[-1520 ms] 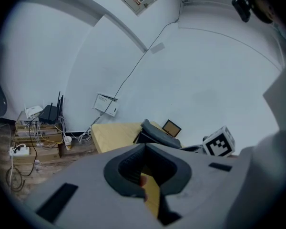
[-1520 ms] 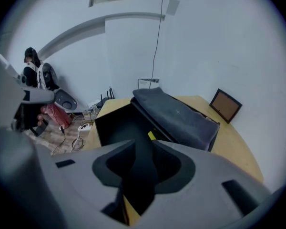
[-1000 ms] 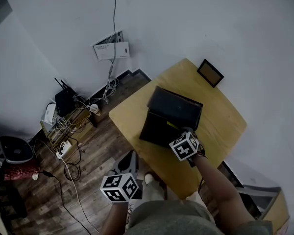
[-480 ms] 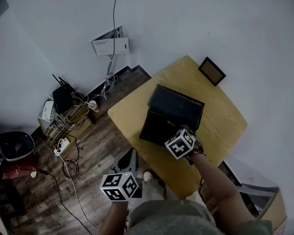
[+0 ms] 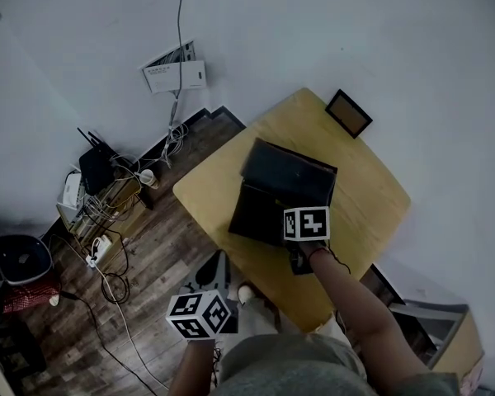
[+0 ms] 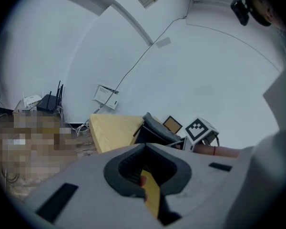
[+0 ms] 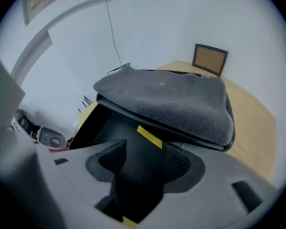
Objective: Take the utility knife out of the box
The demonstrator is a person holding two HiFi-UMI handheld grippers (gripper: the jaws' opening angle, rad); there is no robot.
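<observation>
Right gripper (image 7: 145,151), at the centre of the head view and over the open box (image 5: 254,213). Jaws closed on the utility knife (image 7: 138,180), pads against the flanks of its black body. Yellow end (image 7: 149,136) protruding past the fingertips toward the raised lid (image 7: 167,104). Knife therefore in the claw, low over the box's dark interior at the middle of the right gripper view, seemingly not yet clear of the rim. Box on the wooden table (image 5: 371,196), lid tilted back toward the upper right. Small framed picture (image 5: 349,114) well apart, near the table's far corner.

Left gripper (image 6: 145,175), at the lower left of the head view, off the table. Jaws together, with only a narrow yellow strip in the seam, nature unclear. No part in the task.

Handling, as judged: a light, rigid tool with a hard, smooth casing, probably slippery under the pads and prone to pivoting if held near one end. Best taken across the flat sides at mid-body, away from the blade end; blade state not discernible. Firm squeeze likely tolerated. Lift straight, clear of the lid's felt-like grey face.
</observation>
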